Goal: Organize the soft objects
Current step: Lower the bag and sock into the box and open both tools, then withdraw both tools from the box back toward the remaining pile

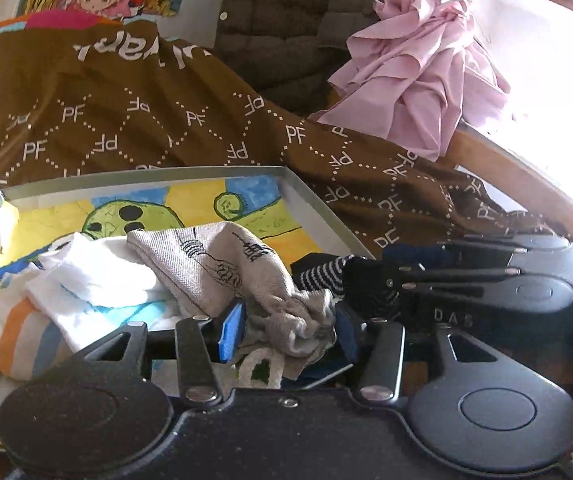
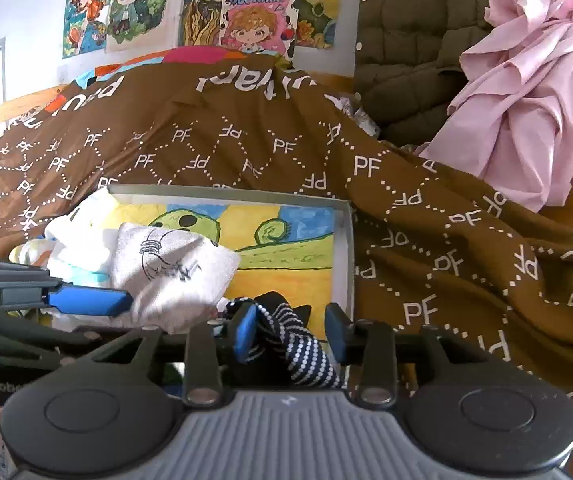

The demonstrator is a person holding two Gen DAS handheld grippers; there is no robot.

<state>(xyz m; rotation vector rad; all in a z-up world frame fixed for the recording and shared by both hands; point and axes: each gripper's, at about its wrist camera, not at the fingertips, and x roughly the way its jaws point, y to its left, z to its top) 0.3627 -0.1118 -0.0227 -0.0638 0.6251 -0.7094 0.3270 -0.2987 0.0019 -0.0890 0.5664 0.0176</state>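
Observation:
A shallow grey box (image 1: 146, 174) (image 2: 226, 193) lined with a child's painting lies on the bed. A grey sock with skeleton prints (image 1: 214, 256) (image 2: 174, 268) lies in it. Its bunched cuff sits between the blue pads of my left gripper (image 1: 290, 334), which looks open, though the sock almost fills the gap. A dark striped sock (image 1: 322, 276) (image 2: 306, 356) lies between the jaws of my right gripper (image 2: 289, 332). It leans on the left pad (image 2: 244, 332) and stands clear of the right one, so that gripper is open.
White and pastel-striped socks (image 1: 98, 276) (image 2: 78, 232) are piled at the box's left. A brown patterned blanket (image 1: 126, 112) (image 2: 246, 140) surrounds the box. A pink cloth (image 1: 418, 76) and an olive quilted jacket (image 1: 286, 20) lie behind, and a wooden bed rail (image 1: 518, 176) runs on the right.

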